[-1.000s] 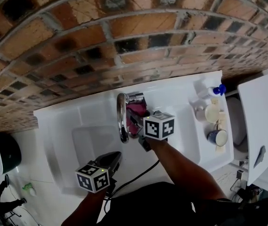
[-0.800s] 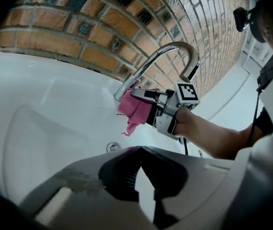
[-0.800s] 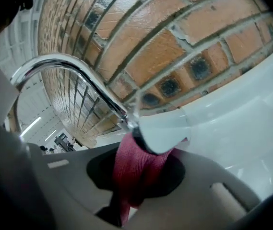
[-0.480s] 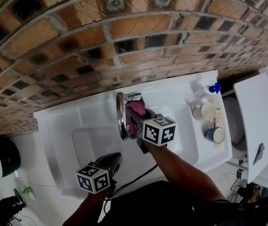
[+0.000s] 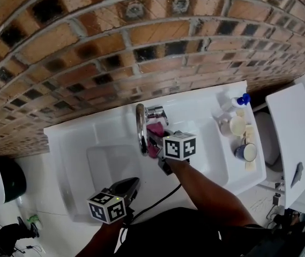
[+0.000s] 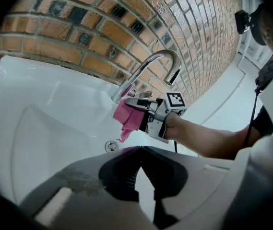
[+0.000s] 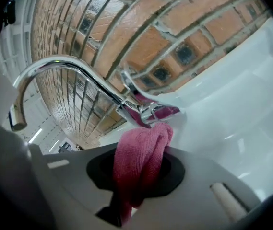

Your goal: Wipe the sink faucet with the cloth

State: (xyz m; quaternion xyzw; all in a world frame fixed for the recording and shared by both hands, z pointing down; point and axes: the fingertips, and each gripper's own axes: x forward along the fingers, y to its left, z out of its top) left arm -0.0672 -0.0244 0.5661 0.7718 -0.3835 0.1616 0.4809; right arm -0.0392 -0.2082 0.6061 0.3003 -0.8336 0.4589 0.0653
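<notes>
Holding the cloth tight in my right gripper, I have it right at the faucet base so it can rub there. My left gripper hangs closed and empty over the sink, out of the way.

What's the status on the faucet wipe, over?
Left gripper jaws shut, empty, at the sink front. Right gripper shut on pink cloth, cloth at the faucet base. Nothing in the way.
</notes>
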